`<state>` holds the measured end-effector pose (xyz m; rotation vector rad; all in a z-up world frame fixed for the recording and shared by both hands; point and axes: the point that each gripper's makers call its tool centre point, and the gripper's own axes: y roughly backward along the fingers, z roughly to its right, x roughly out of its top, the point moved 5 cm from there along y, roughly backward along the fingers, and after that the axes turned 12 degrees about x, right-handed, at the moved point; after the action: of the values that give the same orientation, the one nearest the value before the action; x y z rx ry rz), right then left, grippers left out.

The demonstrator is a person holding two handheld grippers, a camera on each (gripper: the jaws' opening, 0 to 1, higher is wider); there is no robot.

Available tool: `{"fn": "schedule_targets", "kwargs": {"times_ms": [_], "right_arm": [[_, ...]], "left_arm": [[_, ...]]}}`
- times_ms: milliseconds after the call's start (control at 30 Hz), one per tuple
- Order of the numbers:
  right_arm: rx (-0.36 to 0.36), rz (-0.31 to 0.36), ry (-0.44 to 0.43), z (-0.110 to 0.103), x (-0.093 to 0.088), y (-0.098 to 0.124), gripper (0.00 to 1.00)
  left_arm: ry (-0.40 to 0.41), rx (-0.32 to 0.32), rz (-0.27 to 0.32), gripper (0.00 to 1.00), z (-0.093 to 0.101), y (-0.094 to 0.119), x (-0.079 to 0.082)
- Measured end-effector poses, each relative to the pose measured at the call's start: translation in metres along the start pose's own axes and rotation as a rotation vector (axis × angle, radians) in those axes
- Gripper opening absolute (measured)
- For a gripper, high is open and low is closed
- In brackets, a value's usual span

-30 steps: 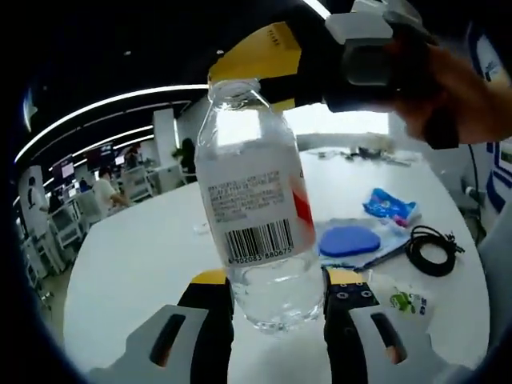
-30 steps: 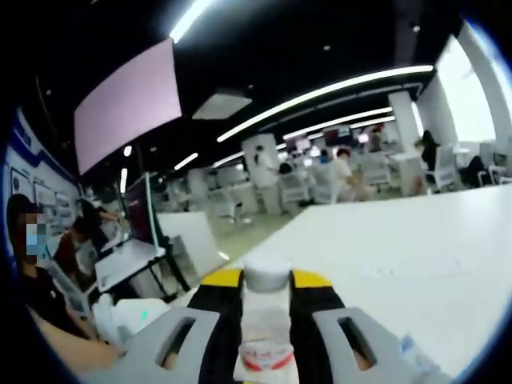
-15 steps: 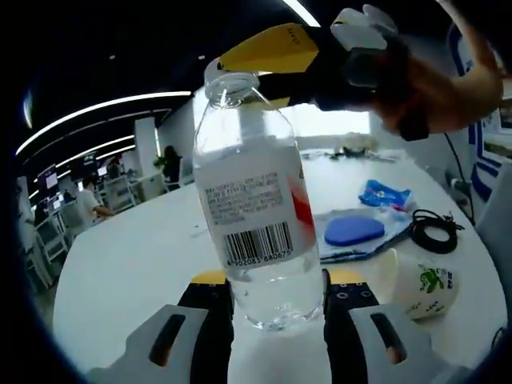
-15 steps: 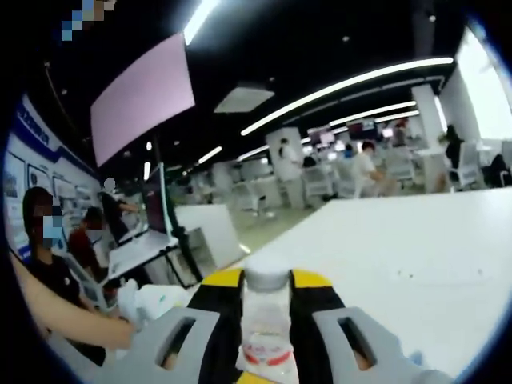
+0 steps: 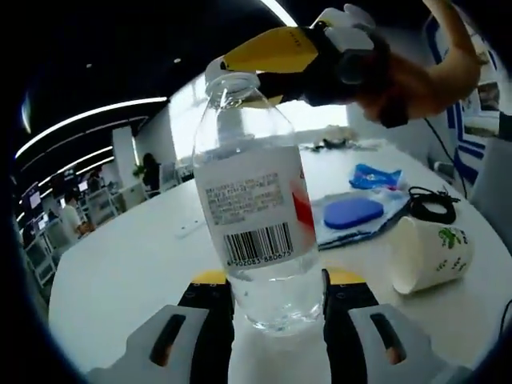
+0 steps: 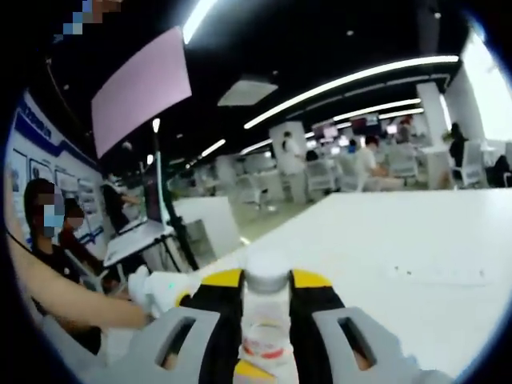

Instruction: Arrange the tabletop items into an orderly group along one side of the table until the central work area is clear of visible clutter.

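- While the clear plastic water bottle with a white barcode label (image 5: 254,224) stands upright between them, the left gripper's (image 5: 276,300) yellow-tipped black jaws press against its lower body on both sides, holding it above the white tabletop (image 5: 136,264).
- At the bottle's mouth, in the left gripper view, the right gripper (image 5: 276,60) reaches in from the upper right, its yellow-tipped jaws at the neck, a person's hand (image 5: 408,80) behind it.
- Seen from the right gripper view, those jaws (image 6: 266,292) pinch the white bottle cap (image 6: 266,272) from both sides, the bottle's neck running down between them.
- On the table to the right of the bottle lies a white paper cup with a green print (image 5: 428,252), tipped on its side with its open mouth toward the bottle.
- Farther back sit a blue oval pad on a clear sleeve (image 5: 352,214), a coiled black cable (image 5: 432,204) and a crumpled blue packet (image 5: 370,176), near each other and well apart from the bottle.
- A bare forearm (image 6: 64,292) crosses the lower left of the right gripper view; a small white object at its end is too blurred to name.
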<state>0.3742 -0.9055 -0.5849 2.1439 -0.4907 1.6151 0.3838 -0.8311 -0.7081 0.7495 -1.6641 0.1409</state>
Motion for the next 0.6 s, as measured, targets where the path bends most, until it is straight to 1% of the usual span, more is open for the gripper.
{"fn": "schedule_targets", "kwargs": {"times_ms": [33, 100, 200, 300, 367, 433, 467, 500, 600], "right_arm": [[0.003, -0.002, 0.016, 0.001, -0.003, 0.001, 0.17], [-0.005, 0.003, -0.020, 0.005, -0.005, 0.008, 0.17], [-0.008, -0.006, -0.018, 0.007, -0.006, 0.013, 0.17], [-0.004, -0.018, 0.011, 0.002, -0.003, 0.013, 0.17], [-0.017, -0.033, 0.033, -0.001, -0.003, 0.012, 0.17], [-0.030, -0.045, 0.049, -0.003, -0.006, 0.010, 0.17], [-0.053, -0.054, 0.089, -0.005, -0.006, 0.011, 0.17], [-0.053, -0.054, 0.099, -0.008, -0.007, 0.011, 0.17], [-0.090, -0.049, 0.102, -0.011, -0.011, 0.013, 0.17]], "left_arm": [[-0.009, -0.014, -0.008, 0.40, 0.000, -0.003, -0.002], [0.003, -0.047, 0.017, 0.40, 0.003, -0.007, -0.004], [0.009, -0.075, 0.044, 0.40, 0.006, -0.010, -0.004], [0.026, -0.099, 0.068, 0.40, 0.008, -0.013, -0.003], [0.027, -0.127, 0.078, 0.40, 0.010, -0.016, -0.003], [0.006, -0.168, 0.071, 0.41, 0.013, -0.020, -0.004], [-0.012, -0.187, 0.074, 0.41, 0.014, -0.021, -0.003], [-0.016, -0.211, 0.084, 0.41, 0.015, -0.023, -0.002], [-0.059, -0.237, 0.083, 0.40, 0.014, -0.028, -0.004]]}}
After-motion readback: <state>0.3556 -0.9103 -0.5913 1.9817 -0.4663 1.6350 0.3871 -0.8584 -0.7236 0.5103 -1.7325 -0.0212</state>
